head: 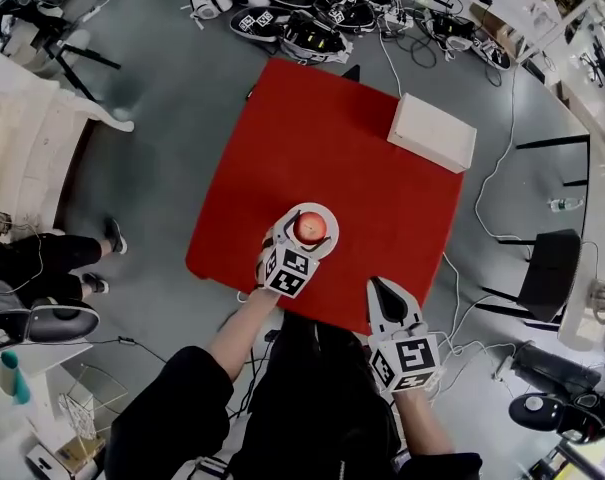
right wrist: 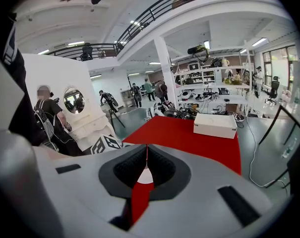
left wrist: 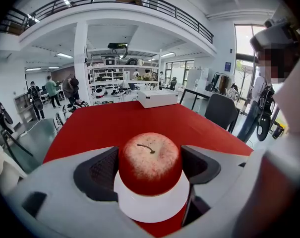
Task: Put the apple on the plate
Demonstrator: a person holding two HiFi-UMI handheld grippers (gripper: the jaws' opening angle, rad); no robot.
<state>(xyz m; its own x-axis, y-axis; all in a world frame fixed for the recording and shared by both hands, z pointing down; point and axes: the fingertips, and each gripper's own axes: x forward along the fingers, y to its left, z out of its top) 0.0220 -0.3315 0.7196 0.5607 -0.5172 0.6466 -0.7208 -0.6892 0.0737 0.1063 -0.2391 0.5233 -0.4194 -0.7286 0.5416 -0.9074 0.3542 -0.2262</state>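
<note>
**Apple at plate, left gripper not yet released**

Location of task item: the apple [left wrist: 150, 161] stands stem-up over the middle of the white plate [head: 328, 216], which sits near the front edge of the red table [head: 332, 138]. The plate's rim shows all round beneath the fruit. Whether the apple's base bears on the plate or hangs just above it cannot be settled from these views.

Left gripper [head: 302, 234]: jaws pinch the apple at its widest part, one pad on each flank. The level, side-on hold keeps the stem upright and the underside free to seat flat.

Right gripper [right wrist: 146, 155]: jaws pressed together, nothing between them. It is held back at the table's near edge, well apart from the plate, and appears idle, clear of the working side.

Assessment: placement appears almost complete. The remaining step is likely to spread the left jaws and withdraw. Risk: the round fruit may roll off if released off-centre.
</note>
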